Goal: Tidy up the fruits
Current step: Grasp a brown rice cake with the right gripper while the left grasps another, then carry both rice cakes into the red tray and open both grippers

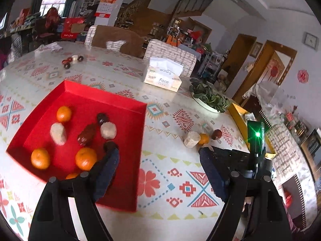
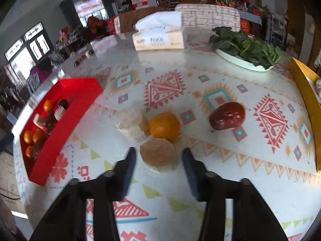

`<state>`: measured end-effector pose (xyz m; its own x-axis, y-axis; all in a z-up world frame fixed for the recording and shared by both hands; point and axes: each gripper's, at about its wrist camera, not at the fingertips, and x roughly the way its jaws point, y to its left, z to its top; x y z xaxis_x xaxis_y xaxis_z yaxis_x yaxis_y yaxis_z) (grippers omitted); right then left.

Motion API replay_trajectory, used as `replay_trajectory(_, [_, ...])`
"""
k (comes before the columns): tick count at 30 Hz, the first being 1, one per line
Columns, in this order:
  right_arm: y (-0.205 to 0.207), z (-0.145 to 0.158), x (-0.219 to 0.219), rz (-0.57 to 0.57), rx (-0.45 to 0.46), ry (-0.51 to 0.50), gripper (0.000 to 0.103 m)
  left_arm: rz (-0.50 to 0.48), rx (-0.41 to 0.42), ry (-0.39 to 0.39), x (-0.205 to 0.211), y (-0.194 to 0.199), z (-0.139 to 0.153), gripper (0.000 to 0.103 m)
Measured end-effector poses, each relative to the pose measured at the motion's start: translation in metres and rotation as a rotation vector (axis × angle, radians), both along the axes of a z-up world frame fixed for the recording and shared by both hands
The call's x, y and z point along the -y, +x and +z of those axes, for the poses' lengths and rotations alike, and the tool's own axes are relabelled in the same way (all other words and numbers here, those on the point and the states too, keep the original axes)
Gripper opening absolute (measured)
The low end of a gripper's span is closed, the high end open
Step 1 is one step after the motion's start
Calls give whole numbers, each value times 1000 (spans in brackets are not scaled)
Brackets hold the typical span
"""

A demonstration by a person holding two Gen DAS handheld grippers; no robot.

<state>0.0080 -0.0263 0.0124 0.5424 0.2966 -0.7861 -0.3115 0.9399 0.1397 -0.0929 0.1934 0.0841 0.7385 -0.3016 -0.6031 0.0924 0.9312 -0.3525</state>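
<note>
Left wrist view: left gripper (image 1: 159, 154) spread wide, empty, above the red tray (image 1: 112, 100) edge; tray holds oranges (image 1: 85, 158).
Right wrist view: right gripper (image 2: 159, 155) wide, fingers flanking a beige lump (image 2: 157, 153); orange (image 2: 164, 125) just behind, red date (image 2: 227, 116) apart.

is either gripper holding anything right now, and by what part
Nothing is held. The left gripper is open over the table by the red tray; the right gripper is open around a beige lump, not clamped.
</note>
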Motion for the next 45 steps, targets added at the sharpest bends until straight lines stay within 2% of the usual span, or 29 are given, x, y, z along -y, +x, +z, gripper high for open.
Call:
replay_trajectory(7, [-4, 3, 18, -60, -2, 6, 38, -103, -37, 70, 50, 39, -10, 82])
replay_trajectory(11, [-4, 8, 47, -124, -16, 70, 38, -159, -52, 141, 86, 66, -22, 82])
replay_trajectory(14, [0, 7, 60, -144, -31, 111, 38, -177, -92, 154, 105, 93, -36, 82])
replay_trajectory(16, [1, 6, 62, -147, -36, 119, 38, -179, -92, 140, 110, 106, -41, 82])
replay_trajectory(20, [3, 4, 66, -147, -46, 139, 38, -197, -111, 166, 122, 127, -56, 82])
replay_trajectory(22, [4, 3, 69, -151, -56, 148, 38, -203, -139, 189, 127, 132, -63, 66])
replay_trajectory(23, [4, 3, 69, -151, -58, 149, 38, -212, -161, 176, 126, 134, -68, 51])
replay_trajectory(24, [4, 3, 70, -151, -60, 154, 38, -214, -162, 157, 123, 133, -68, 46])
replay_trajectory(29, [4, 3, 69, -153, -60, 147, 38, -210, -176, 214, 124, 129, -71, 46])
replay_trajectory(31, [4, 3, 67, -147, -61, 147, 38, -220, -181, 217, 128, 132, -75, 51])
replay_trajectory(32, [4, 3, 67, -145, -60, 146, 38, -218, -165, 219, 130, 133, -75, 60])
replay_trajectory(34, [5, 2, 66, -144, -58, 143, 38, -214, -164, 225, 133, 137, -75, 62])
replay_trajectory(35, [5, 2, 66, -144, -58, 143, 38, -218, -162, 231, 135, 138, -75, 58])
replay_trajectory(36, [5, 2, 66, -144, -56, 143, 38, -216, -159, 245, 137, 138, -75, 35])
replay_trajectory(38, [5, 2, 66, -143, -55, 144, 38, -217, -156, 265, 137, 133, -74, 36])
replay_trajectory(42, [5, 3, 67, -142, -48, 152, 38, -208, -138, 207, 127, 116, -63, 36])
replay_trajectory(45, [3, 7, 71, -133, -32, 201, 38, -190, -106, 124, 109, 94, -47, 36])
